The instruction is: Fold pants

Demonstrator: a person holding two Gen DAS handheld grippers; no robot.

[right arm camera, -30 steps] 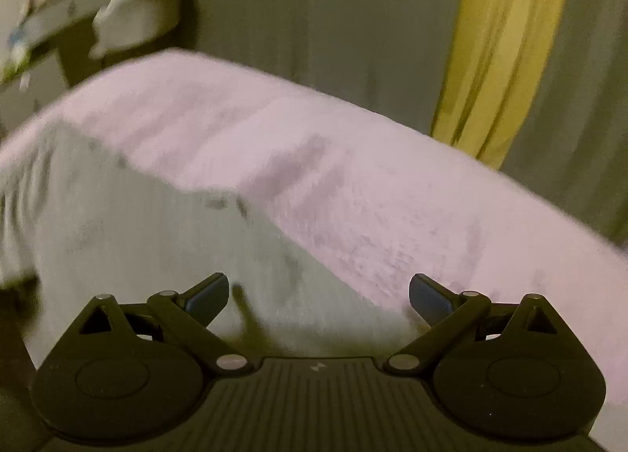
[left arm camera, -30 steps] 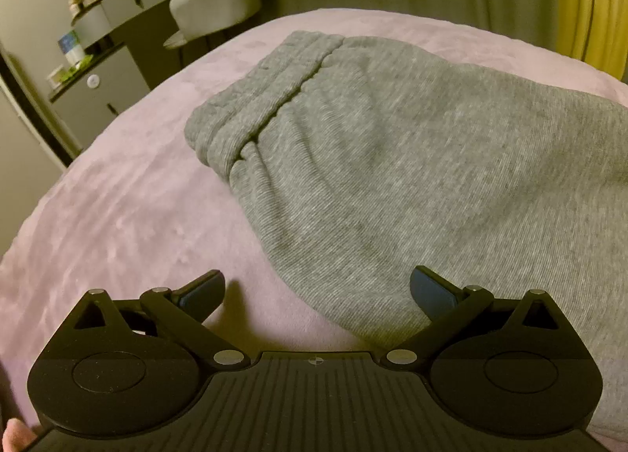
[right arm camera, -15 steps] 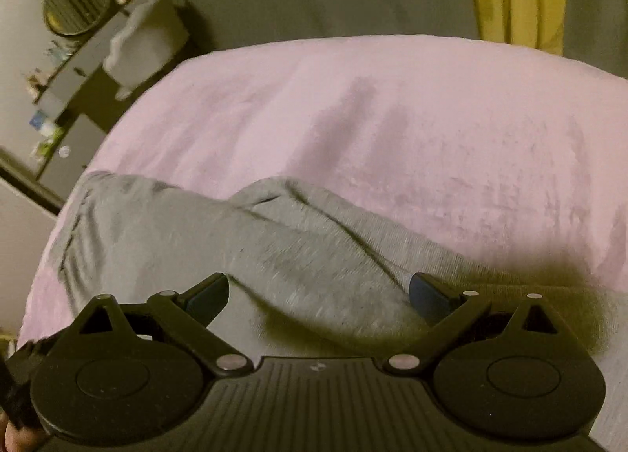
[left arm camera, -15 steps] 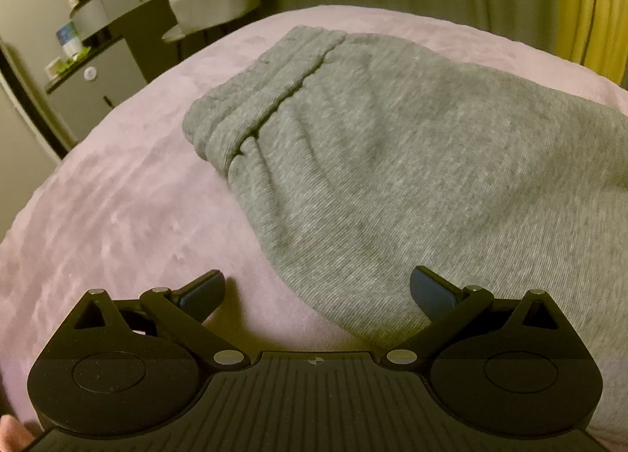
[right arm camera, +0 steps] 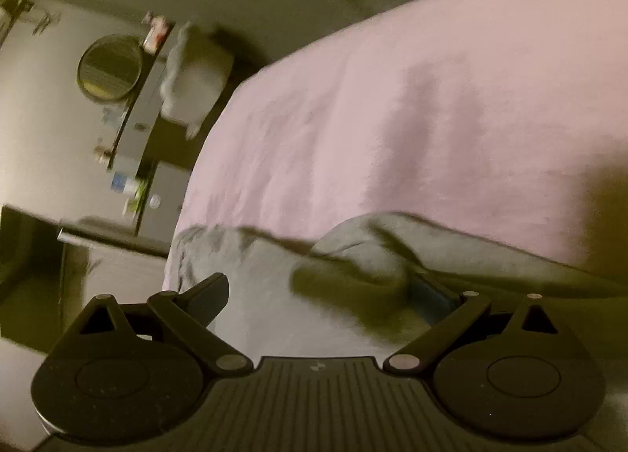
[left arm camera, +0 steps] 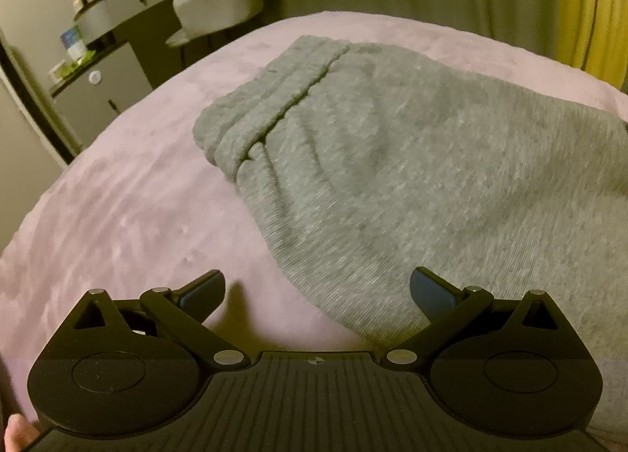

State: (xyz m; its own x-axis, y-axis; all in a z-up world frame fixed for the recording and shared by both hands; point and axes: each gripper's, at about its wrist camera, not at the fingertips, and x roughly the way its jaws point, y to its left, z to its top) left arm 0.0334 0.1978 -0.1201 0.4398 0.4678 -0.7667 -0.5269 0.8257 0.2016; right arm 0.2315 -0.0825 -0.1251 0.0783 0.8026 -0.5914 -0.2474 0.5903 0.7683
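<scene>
Grey sweatpants [left arm camera: 412, 177] lie on a pink blanket [left arm camera: 129, 212] on the bed, with the ribbed waistband [left arm camera: 267, 98] at the far left. My left gripper [left arm camera: 318, 291] is open and empty, low over the near edge of the pants. In the right wrist view the pants [right arm camera: 274, 287] fill the lower middle, with a raised fold [right arm camera: 365, 240] just ahead. My right gripper [right arm camera: 318, 295] is open, its fingers straddling the cloth close above it; its right fingertip is partly hidden behind the fold.
A grey vanity desk [left arm camera: 117, 39] with small bottles, a round mirror [right arm camera: 110, 67] and a white chair [left arm camera: 219, 4] stand beyond the bed's far left. Grey and yellow curtains [left arm camera: 588, 0] hang behind the bed. The pink blanket [right arm camera: 392, 118] stretches beyond the pants.
My right gripper has swung left and rolled, dropping low onto the pants. My left gripper has hardly moved. Both stayed open.
</scene>
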